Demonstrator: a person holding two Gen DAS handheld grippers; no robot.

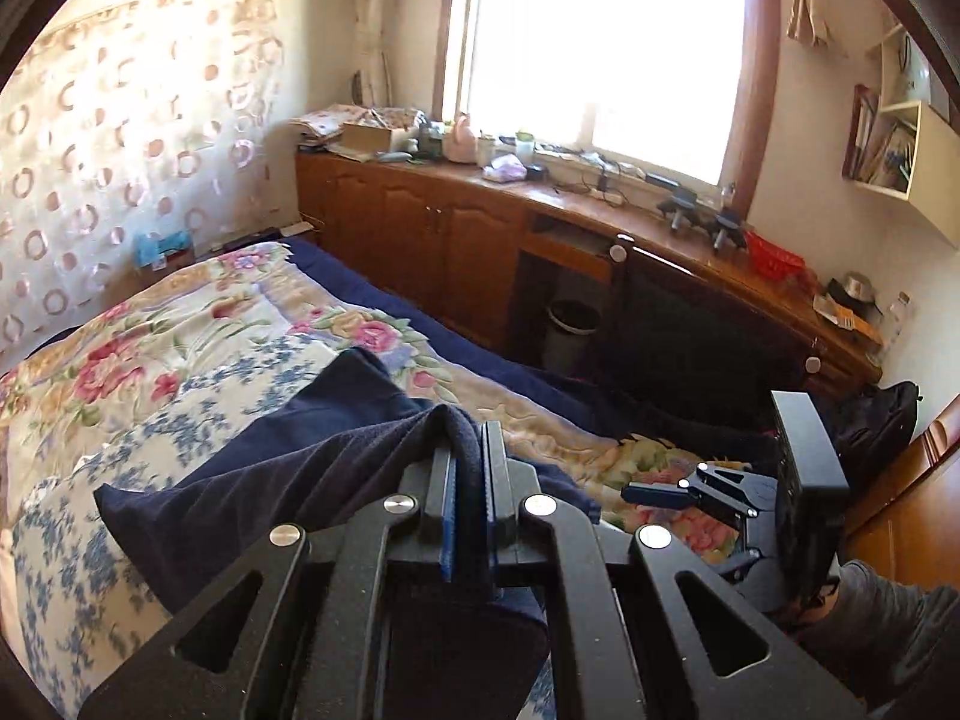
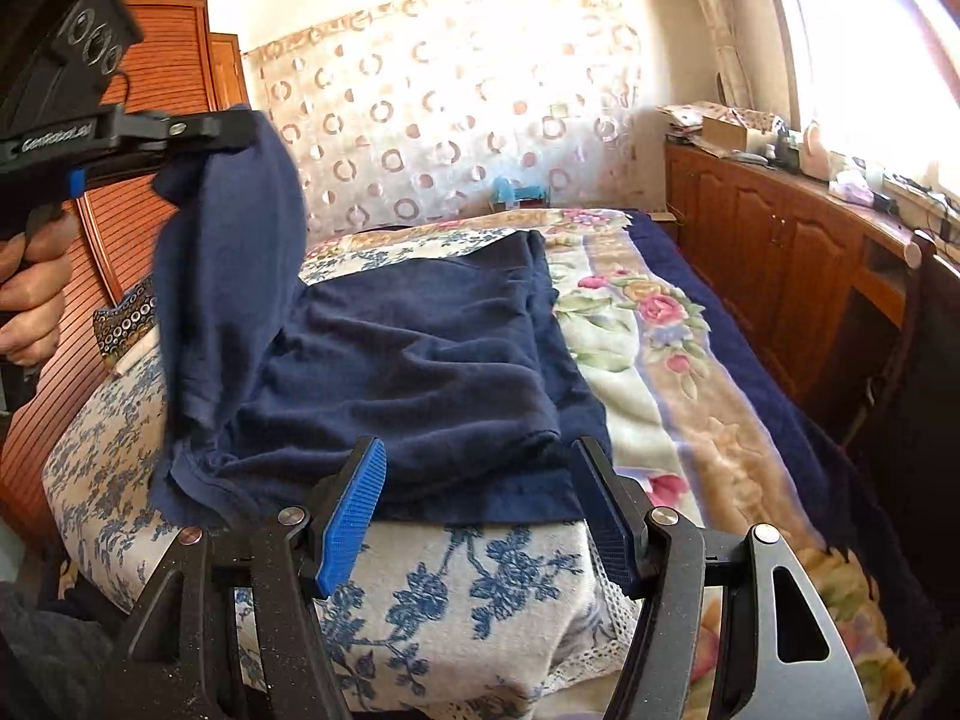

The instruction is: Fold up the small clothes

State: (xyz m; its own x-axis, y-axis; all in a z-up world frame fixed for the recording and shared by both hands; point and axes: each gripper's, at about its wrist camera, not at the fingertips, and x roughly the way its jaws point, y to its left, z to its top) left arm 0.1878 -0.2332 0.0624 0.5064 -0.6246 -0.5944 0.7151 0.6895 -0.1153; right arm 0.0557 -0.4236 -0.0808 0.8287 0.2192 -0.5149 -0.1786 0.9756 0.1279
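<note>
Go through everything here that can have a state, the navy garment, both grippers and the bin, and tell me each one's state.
Navy blue knit garment: partly spread on the bed, one edge lifted.
Left gripper: shut on the navy blue knit garment.
Right gripper: open, nothing between its pads.
Dark round waste bin: upright under the desk.

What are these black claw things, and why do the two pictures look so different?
They are hand-held grippers, not a robot: a person's hand works each one. Each picture comes from a camera on one gripper, looking along its fingers. The left gripper is shut on a corner of a navy garment, lifting it off the floral bedspread where the rest lies. The right gripper is open and holds nothing, its blue pads near the garment's front edge.
</note>
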